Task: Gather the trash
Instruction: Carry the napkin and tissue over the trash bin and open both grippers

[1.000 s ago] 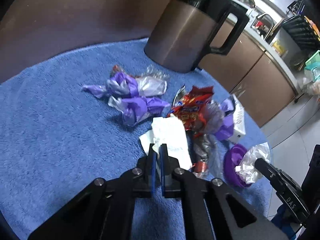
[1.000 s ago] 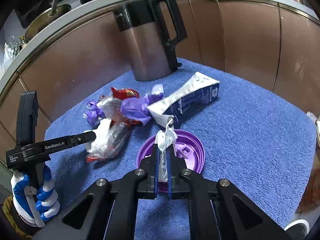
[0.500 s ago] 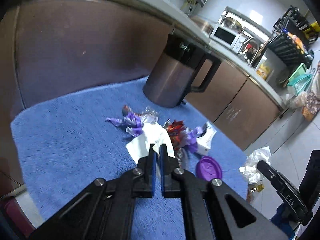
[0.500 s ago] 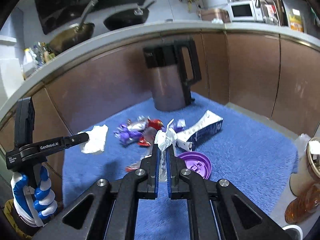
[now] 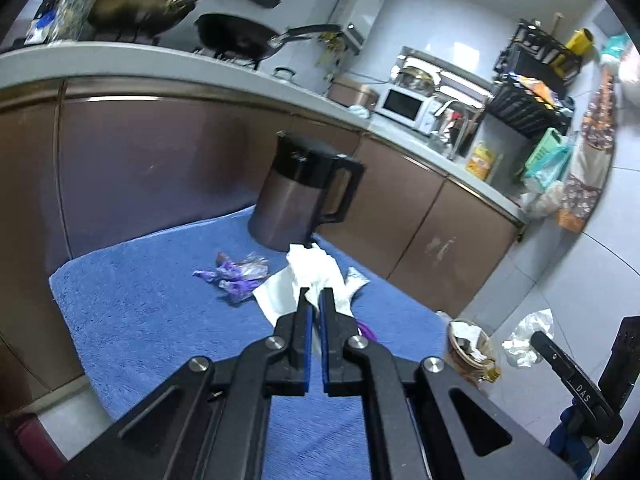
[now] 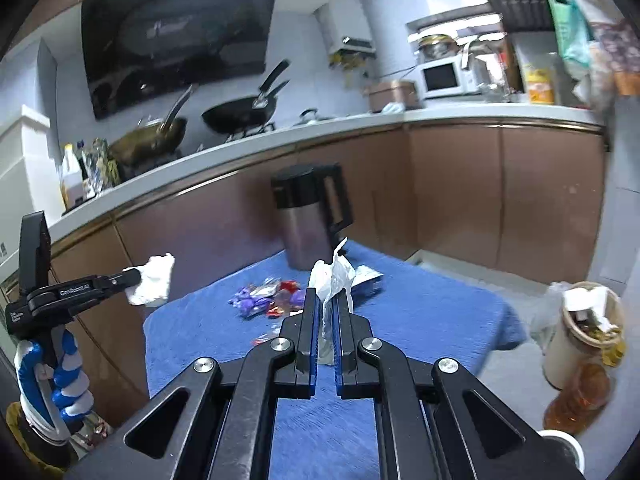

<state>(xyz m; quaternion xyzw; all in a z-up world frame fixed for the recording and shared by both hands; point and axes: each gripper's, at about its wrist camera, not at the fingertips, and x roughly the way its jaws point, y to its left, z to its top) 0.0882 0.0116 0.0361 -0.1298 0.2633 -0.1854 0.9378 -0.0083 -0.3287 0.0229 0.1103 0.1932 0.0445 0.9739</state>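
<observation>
My left gripper (image 5: pixel 315 300) is shut on a white paper tissue (image 5: pixel 308 276) and holds it high above the blue towel-covered table (image 5: pixel 160 300). It also shows in the right wrist view (image 6: pixel 136 276) with the tissue (image 6: pixel 154 280). My right gripper (image 6: pixel 327 300) is shut on a crumpled clear plastic wrapper (image 6: pixel 332 276), also lifted; it shows in the left wrist view (image 5: pixel 526 336). Purple and red candy wrappers (image 6: pixel 264 296) and a white-blue carton (image 6: pixel 366 280) lie on the table. A trash bin (image 6: pixel 588 332) with rubbish stands on the floor to the right.
A brown thermos jug with black handle (image 5: pixel 300 196) stands at the table's far edge. Brown kitchen cabinets (image 6: pixel 480 192) run behind. An amber jar (image 6: pixel 580 400) stands on the floor by the bin. A purple lid (image 5: pixel 366 330) is partly hidden behind my left fingers.
Both grippers have lifted up and back from the table with their trash held. The table and jug look smaller and farther; the floor bin has come into view.
</observation>
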